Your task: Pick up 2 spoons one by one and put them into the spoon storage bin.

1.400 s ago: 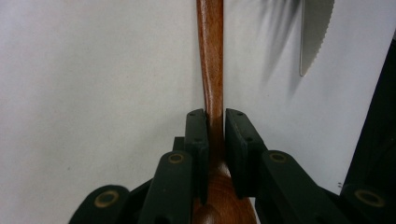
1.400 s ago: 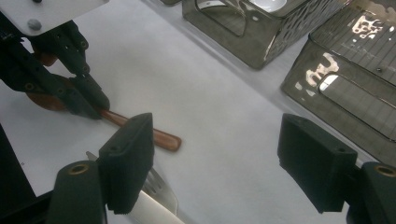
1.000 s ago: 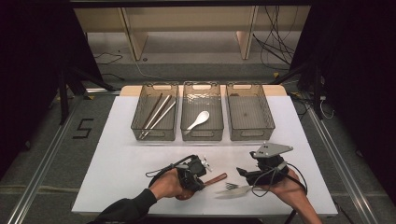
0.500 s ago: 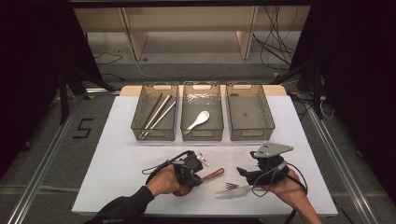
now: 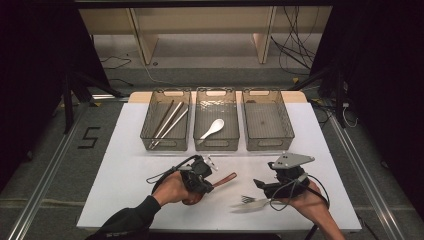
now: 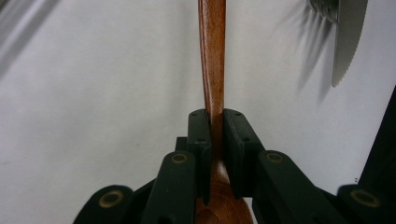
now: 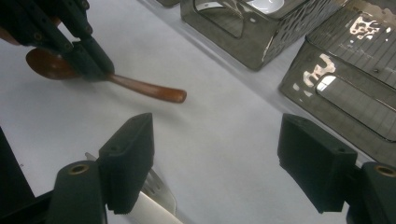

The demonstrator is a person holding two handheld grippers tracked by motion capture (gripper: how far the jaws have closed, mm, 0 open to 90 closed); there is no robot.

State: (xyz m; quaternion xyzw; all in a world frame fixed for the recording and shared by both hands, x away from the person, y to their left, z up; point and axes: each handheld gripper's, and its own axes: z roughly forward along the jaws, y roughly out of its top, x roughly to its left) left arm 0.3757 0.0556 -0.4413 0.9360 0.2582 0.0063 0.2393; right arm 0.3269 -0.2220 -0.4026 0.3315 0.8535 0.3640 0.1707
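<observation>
**Wooden spoon clamped by left gripper, near edge of table**

Wooden spoon [image 5: 223, 180] lies low on the white table [image 5: 120, 165], near side, left of centre, handle pointing right and slightly far. Left gripper [image 5: 202, 175] has its jaws closed tight on the neck where handle meets bowl; in the left gripper view the brown handle [image 6: 212, 60] runs straight up between the black pads. Right gripper [image 5: 261, 186] sits near right, jaws spread wide, holding nothing; in the right gripper view the pads [image 7: 128, 161] stand far apart. A metal fork [image 5: 252, 201] lies on the table just near of the right gripper, tines left. Fork and spoon are apart. Three clear bins on the far side: left bin [image 5: 150, 127] holds chopsticks [image 5: 167, 122], middle bin [image 5: 200, 125] a white spoon [image 5: 212, 128], right bin [image 5: 280, 125] looks bare.
</observation>
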